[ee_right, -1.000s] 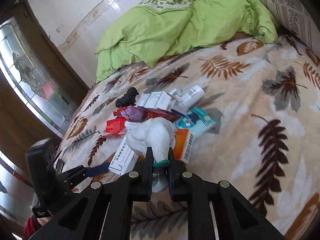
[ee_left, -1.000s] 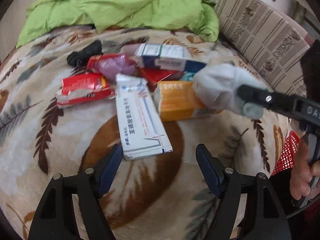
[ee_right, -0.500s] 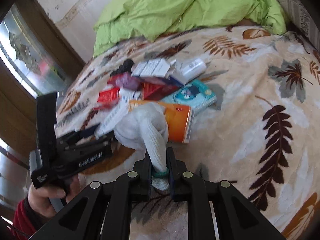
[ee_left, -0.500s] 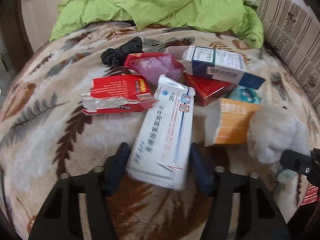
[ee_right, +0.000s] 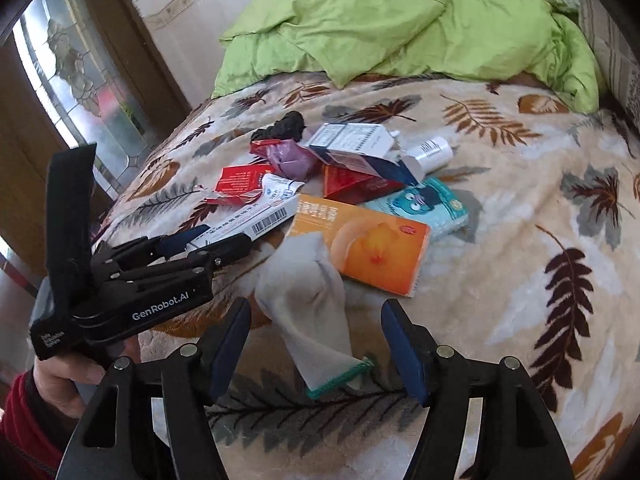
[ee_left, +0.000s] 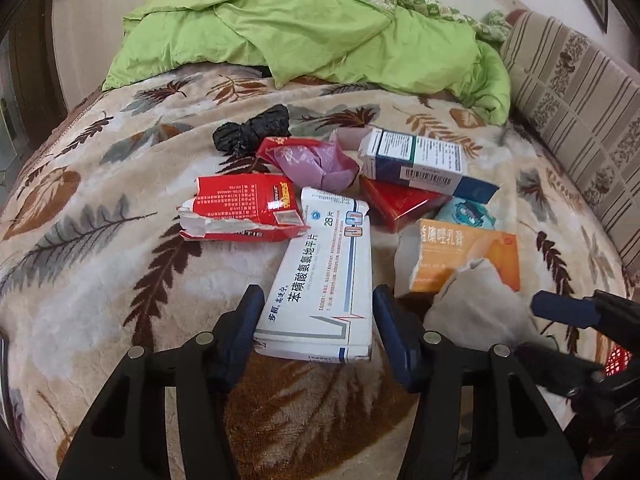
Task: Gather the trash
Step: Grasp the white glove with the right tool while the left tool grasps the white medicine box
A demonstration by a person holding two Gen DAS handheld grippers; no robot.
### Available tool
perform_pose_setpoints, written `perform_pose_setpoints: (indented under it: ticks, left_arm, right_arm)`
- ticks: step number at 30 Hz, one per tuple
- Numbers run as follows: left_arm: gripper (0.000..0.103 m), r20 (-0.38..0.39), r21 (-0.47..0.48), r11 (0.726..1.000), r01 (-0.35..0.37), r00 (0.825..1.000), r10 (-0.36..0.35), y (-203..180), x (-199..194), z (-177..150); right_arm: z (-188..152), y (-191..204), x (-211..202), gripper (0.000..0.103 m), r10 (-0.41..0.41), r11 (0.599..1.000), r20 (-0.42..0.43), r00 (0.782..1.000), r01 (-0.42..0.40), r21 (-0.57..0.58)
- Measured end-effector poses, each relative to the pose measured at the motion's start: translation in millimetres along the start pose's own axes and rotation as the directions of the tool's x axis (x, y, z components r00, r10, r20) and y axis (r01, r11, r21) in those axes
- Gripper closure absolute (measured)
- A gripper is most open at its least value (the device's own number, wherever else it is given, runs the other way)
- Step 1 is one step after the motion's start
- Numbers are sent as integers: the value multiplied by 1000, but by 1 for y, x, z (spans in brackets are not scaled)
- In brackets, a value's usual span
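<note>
A pile of trash lies on the leaf-patterned blanket. My left gripper is open, its fingers on either side of the near end of a long white medicine box; that box also shows in the right wrist view. My right gripper is open, and a white glove with a green cuff lies on the blanket between its fingers. The glove rests against an orange box, seen too from the right wrist.
Behind lie a torn red box, a purple bag, a black bag, a blue-white box, a red pack, a teal tissue pack and a white bottle. A green quilt lies beyond; a red basket at right.
My right gripper has opened and let the white glove down onto the blanket beside the orange box. My left gripper has moved in around the near end of the white medicine box.
</note>
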State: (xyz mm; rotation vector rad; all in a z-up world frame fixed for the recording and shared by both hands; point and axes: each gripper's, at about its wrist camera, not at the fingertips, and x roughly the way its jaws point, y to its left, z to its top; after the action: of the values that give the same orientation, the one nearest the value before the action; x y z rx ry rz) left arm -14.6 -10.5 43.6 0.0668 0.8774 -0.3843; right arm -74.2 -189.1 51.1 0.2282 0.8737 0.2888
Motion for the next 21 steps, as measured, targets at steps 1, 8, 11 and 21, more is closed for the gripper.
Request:
perform_pose_setpoints:
  ticks: [1,8,11,21]
  left_arm:
    - [48,8,-2,1000,7,1000,-7,0,-2,0]
    - [49,-5,0,1000,12,1000,-12,2,-3,-3]
    - [48,-40,-34,999,26,999,-27,7,3,-4]
    - [47,-72,-51,998,-40,997,37,5,31,4]
  right_arm:
    - [1,4,4,32,-15,1000,0,1000,15,-17]
    - [0,12,34,65,-27,999,-78,997,25,-22]
    - [-2,14,25,78,-32,999,-48,998,31,-32]
    - [-1,-3,-14,79,-22,998,84,996,16,62]
